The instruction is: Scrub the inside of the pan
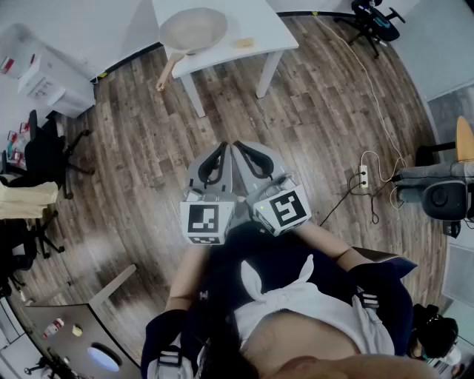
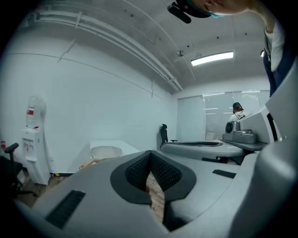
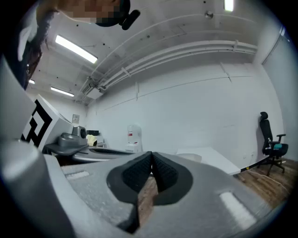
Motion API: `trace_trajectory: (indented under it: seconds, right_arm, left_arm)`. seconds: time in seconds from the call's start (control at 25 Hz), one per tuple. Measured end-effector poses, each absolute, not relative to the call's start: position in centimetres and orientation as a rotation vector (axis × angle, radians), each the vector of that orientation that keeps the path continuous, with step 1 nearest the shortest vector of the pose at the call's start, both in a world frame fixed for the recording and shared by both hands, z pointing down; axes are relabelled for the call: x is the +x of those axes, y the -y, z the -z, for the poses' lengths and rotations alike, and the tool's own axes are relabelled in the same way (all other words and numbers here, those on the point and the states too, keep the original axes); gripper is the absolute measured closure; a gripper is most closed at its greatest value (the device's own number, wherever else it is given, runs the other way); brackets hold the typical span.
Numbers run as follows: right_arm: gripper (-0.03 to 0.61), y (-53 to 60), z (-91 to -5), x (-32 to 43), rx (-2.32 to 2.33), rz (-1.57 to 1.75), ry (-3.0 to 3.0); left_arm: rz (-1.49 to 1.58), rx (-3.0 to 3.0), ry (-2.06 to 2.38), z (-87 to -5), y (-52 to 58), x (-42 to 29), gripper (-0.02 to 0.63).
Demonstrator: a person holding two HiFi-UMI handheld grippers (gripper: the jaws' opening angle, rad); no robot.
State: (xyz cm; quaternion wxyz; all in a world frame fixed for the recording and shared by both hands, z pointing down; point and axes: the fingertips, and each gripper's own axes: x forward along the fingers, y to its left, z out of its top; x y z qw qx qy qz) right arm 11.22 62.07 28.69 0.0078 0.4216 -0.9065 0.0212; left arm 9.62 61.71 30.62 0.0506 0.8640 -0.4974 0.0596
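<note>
Both grippers sit close in front of the body, side by side and nearly touching. The left gripper [image 1: 221,148] has its fingers pressed together on nothing, and so does the right gripper [image 1: 243,148]. Each gripper view shows the ribbed pads meeting with only floor behind them.

The pan [image 1: 194,29] is well away, on the white table [image 1: 259,22] across the wooden floor. Its wooden handle [image 1: 164,74] seems to stick out past the table's near edge. A small tan block [image 1: 245,43], which I read as the sponge, lies on the same table to the right of the pan and apart from it.

Risks I see from here:
- I hold no scrubber. If I go straight to the pan, the bare pads scrape it and nothing gets cleaned. Sponge first, and the jaws have to open before contact or they just shove it.
- The sponge sits close to the table's edge, so a pushed approach could knock it off.
- The overhanging handle is the first thing I'd clip on the way in. That would spin or tip the pan.
- Nothing pins the pan, so scrubbing one-handed would likely slide it. One gripper should steady the handle.
- A cable and power strip [image 1: 363,178] lie on the floor to the right. I'd drift left on the walk in.
- The marker cubes are nearly touching and could knock together if I swing both arms out at once.
</note>
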Motion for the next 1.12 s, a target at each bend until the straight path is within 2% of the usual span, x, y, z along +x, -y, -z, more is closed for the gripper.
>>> trace_trajectory:
  seconds: [0.56, 1.12]
  right_arm:
    - [0.580, -56.5, -28.5, 13.4, 1.420, -0.062, 2.814]
    - [0.578, -45.5, -29.8, 6.4, 1.359, -0.055, 2.788]
  left_arm:
    - [-0.206, 2.678, 1.417, -30.3, -55.4, 11.1, 0.609]
    - [-0.190, 2.641, 1.390, -31.9, -44.5, 4.1, 0.609]
